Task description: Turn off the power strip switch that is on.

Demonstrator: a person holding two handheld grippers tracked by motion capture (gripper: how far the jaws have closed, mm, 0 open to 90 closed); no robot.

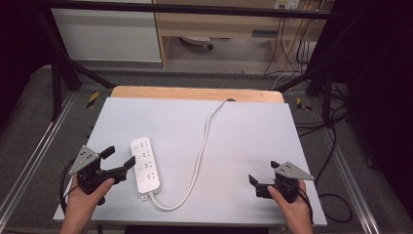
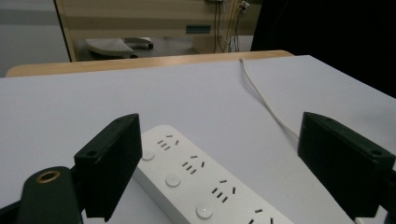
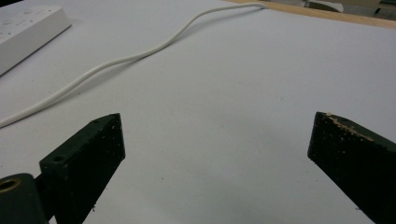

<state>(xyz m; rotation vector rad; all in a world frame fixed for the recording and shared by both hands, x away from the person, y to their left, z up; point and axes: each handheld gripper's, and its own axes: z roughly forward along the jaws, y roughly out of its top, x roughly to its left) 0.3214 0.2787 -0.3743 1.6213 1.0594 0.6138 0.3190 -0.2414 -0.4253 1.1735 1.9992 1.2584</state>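
A white power strip (image 1: 145, 168) with several sockets and round buttons lies on the white table (image 1: 243, 131), left of centre. Its white cable (image 1: 200, 151) loops from the near end and runs to the table's far edge. My left gripper (image 1: 119, 157) is open just left of the strip; in the left gripper view the power strip (image 2: 196, 186) lies between and beyond the jaws. My right gripper (image 1: 263, 173) is open near the front right, over bare table. The right gripper view has the cable (image 3: 140, 56) ahead and a corner of the strip (image 3: 28, 32) at top left.
A wooden board edge (image 1: 195, 92) runs behind the white top. Black frame bars (image 1: 63, 73) stand at the back left and right. Loose black cables (image 1: 331, 146) lie on the floor to the right. A wooden cabinet (image 1: 219, 24) stands beyond the table.
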